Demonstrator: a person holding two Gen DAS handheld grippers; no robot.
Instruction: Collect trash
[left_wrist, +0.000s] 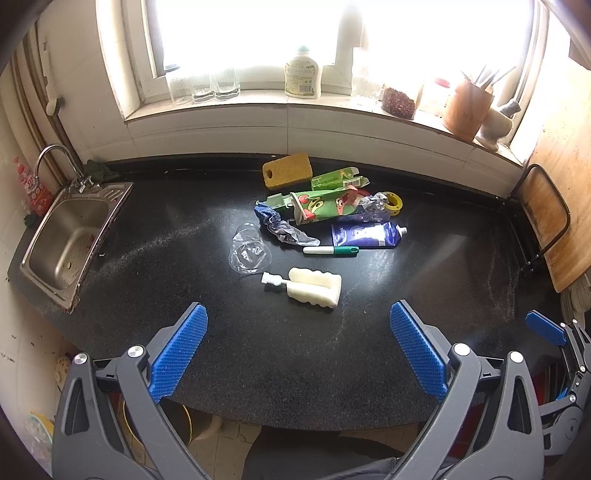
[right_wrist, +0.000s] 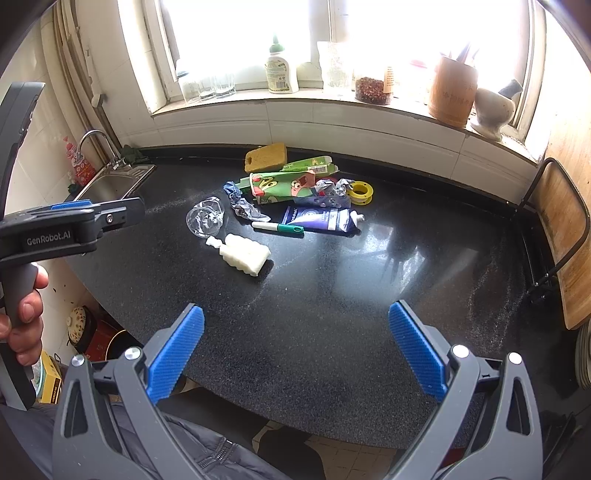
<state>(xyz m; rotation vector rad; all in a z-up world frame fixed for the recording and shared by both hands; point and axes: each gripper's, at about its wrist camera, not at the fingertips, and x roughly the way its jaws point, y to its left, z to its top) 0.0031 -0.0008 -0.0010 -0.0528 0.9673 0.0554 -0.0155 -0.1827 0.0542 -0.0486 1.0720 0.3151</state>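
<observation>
Trash lies heaped mid-counter (left_wrist: 295, 350): a white sponge (left_wrist: 314, 287) nearest, a pen (left_wrist: 330, 250) and tube (left_wrist: 367, 235) behind it. Both claws, left (left_wrist: 297, 352) and right (right_wrist: 295, 350), hang wide open and empty, short of the sponge

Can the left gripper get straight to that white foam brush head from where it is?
Probably yes. The left gripper is open and empty, and only bare countertop lies between it and the foam brush head, the nearest item of the pile.

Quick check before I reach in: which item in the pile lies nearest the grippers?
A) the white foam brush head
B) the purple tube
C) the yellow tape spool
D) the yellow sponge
A: the white foam brush head lies at the front of the pile; the yellow sponge is by the back wall.
</observation>
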